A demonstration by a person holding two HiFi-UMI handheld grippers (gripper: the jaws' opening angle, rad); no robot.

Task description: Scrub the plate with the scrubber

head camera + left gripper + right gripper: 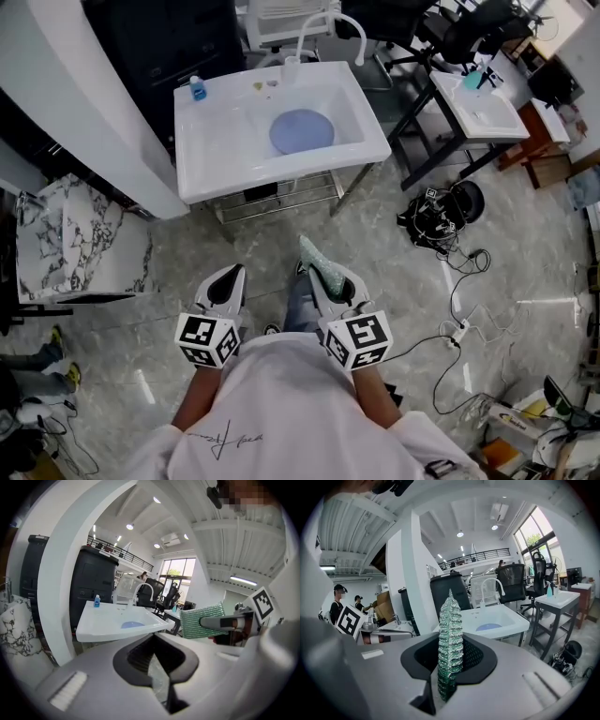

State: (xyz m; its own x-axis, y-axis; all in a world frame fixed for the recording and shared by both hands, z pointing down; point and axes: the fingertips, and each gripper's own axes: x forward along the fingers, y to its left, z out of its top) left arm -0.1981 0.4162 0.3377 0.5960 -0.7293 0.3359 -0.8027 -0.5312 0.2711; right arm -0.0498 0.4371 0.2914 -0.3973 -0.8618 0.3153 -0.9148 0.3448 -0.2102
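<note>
Right now we've got the scrubber (pixel 319 258) clamped edge-up in the right gripper (pixel 323 281), left gripper (pixel 230 277) closed on nothing, and the plate (pixel 302 130) lies flat in the sink (pixel 216 150) straight ahead, well apart, lined up closer with the right gripper than the left.

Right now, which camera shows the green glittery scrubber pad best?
Left gripper view: the green glittery scrubber pad shows broadside. Right gripper view sees it edge-on between the right tongs; head view, small.
</note>
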